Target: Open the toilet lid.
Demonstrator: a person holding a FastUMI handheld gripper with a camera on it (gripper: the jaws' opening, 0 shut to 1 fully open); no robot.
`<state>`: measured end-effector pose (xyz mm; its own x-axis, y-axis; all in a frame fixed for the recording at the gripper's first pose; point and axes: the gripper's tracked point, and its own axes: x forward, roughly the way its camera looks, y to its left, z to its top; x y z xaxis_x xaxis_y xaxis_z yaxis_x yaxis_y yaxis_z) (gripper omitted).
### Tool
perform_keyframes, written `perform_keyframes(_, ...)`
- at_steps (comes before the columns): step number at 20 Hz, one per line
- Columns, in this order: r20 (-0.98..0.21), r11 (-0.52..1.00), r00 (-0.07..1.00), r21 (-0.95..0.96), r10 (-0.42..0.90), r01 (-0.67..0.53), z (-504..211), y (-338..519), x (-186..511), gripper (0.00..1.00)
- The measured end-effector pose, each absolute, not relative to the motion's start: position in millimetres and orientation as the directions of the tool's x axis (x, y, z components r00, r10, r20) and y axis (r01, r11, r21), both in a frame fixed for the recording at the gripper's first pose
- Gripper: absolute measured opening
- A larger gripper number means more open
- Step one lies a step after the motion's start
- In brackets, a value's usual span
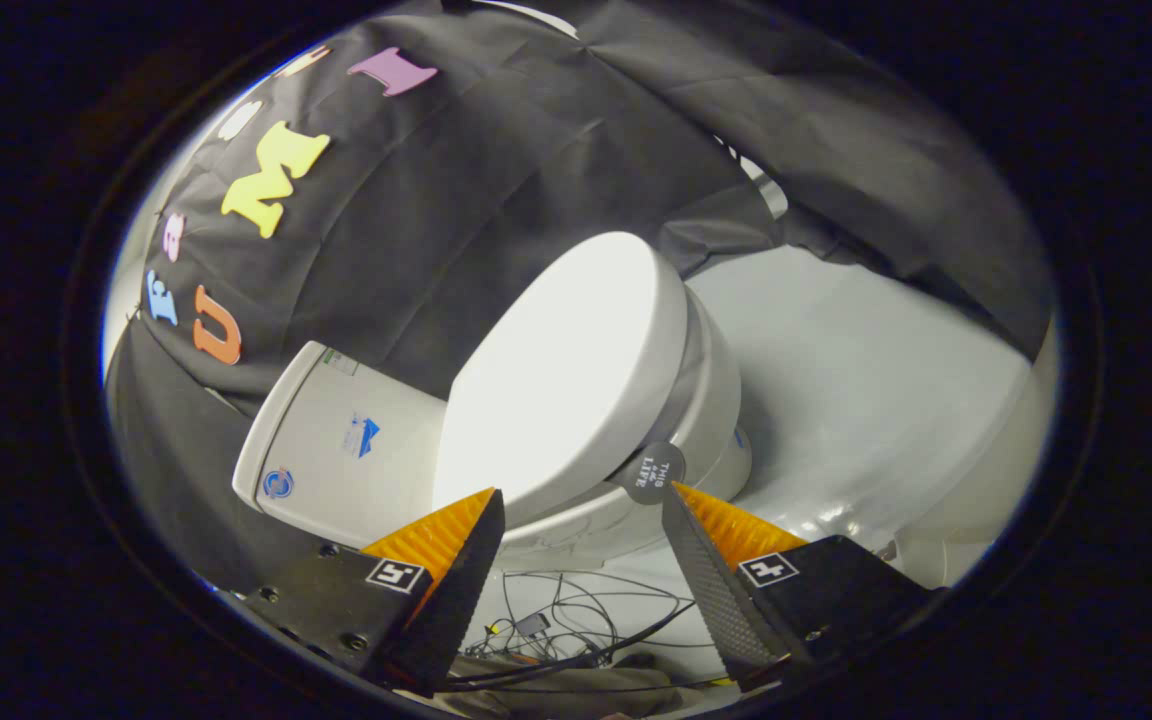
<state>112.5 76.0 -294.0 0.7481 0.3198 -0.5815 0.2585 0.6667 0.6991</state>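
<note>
While lid is down, nothing is gripped yet.
Tank: far left, behind the bowl, untouched.
Toilet lid: closed on seat, just ahead of the fingers, its front rim btwn the tips.
Gripper: fingers spread wide apart, holding nothing.
Round tab: on lid rim, by right fingertip.
Risk: smooth, thin rim w/ little purchase; pads could slip off and lid drop back.
Cables: on near floor, could snag.

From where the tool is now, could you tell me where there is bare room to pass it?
The open tool has free white floor beside the toilet bowl, up to the black cloth. The closed lid lies ahead. Loose cables crowd the floor between its fingers.
</note>
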Motion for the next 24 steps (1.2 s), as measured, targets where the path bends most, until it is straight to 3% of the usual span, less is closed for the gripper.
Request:
perform_keyframes(6, -0.575, 0.568, 0.742, 0.757, 0.345, 0.323, -321, 63, 122, 0.97)
perform_keyframes(11, -0.574, 0.491, 0.726, 0.790, 0.380, 0.368, -338, 58, 131, 0.87)
perform_keyframes(16, -0.576, 0.405, 0.695, 0.811, 0.430, 0.421, -355, 62, 135, 0.70)
perform_keyframes(20, -0.535, 0.367, 0.714, 0.841, 0.452, 0.398, -353, 64, 146, 0.60)
perform_keyframes(24, -0.480, 0.278, 0.733, 0.877, 0.481, 0.392, -349, 64, 158, 0.37)
